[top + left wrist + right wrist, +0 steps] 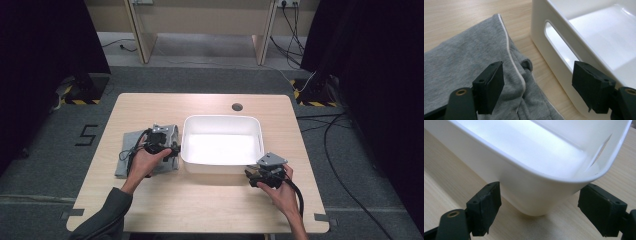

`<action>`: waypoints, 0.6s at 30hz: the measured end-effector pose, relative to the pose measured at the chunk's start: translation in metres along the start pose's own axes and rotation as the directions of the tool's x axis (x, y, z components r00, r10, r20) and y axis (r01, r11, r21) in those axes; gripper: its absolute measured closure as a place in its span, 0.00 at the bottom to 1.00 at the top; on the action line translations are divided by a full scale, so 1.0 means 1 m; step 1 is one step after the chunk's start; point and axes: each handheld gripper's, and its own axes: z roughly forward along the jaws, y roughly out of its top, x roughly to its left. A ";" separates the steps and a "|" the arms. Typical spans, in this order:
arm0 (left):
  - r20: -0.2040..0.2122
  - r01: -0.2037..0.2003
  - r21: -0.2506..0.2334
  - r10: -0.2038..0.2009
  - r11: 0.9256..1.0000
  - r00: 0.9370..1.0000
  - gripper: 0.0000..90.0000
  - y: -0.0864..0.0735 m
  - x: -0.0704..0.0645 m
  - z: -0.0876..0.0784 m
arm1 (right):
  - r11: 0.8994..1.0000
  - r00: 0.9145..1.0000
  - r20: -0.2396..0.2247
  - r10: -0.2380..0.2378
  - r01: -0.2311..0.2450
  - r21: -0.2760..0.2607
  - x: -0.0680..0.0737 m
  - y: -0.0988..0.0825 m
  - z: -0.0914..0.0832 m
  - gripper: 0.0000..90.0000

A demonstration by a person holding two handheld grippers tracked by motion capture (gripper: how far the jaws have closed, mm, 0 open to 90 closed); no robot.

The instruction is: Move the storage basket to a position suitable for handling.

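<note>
A folded grey cloth [125, 164] lies on the wooden table [200, 205], left of a white plastic bin [221, 118]. My left gripper [171, 149] hovers over the cloth's right edge, close to the bin's left wall. In the left gripper view its jaws [537, 87] stand open, with the cloth's [461, 57] white-trimmed edge between them and the bin's handle slot [554, 37] just beyond. My right gripper [252, 175] sits at the bin's near right corner. Seen in the right gripper view, it [539, 212] is open and straddles that rounded corner [529, 187] without pressing on it.
The bin holds nothing that I can see. A round cable hole [237, 106] sits near the table's far edge. Cables [330, 145] trail on the floor to the right, and a floor marking "5" [87, 134] lies to the left.
</note>
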 end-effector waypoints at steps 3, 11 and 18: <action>-0.003 0.000 -0.002 0.000 1.000 1.000 0.28 0.000 0.000 0.000 | 1.000 1.000 -0.001 -0.003 0.003 0.003 -0.001 0.002 0.002 0.22; -0.011 -0.003 -0.002 0.003 1.000 1.000 0.29 0.002 0.000 0.001 | 1.000 1.000 0.002 -0.011 0.011 0.008 -0.006 0.005 0.006 0.22; -0.010 0.000 0.000 0.000 1.000 1.000 0.29 0.005 0.001 0.004 | 1.000 1.000 0.003 0.006 -0.006 0.000 -0.010 0.006 0.009 0.24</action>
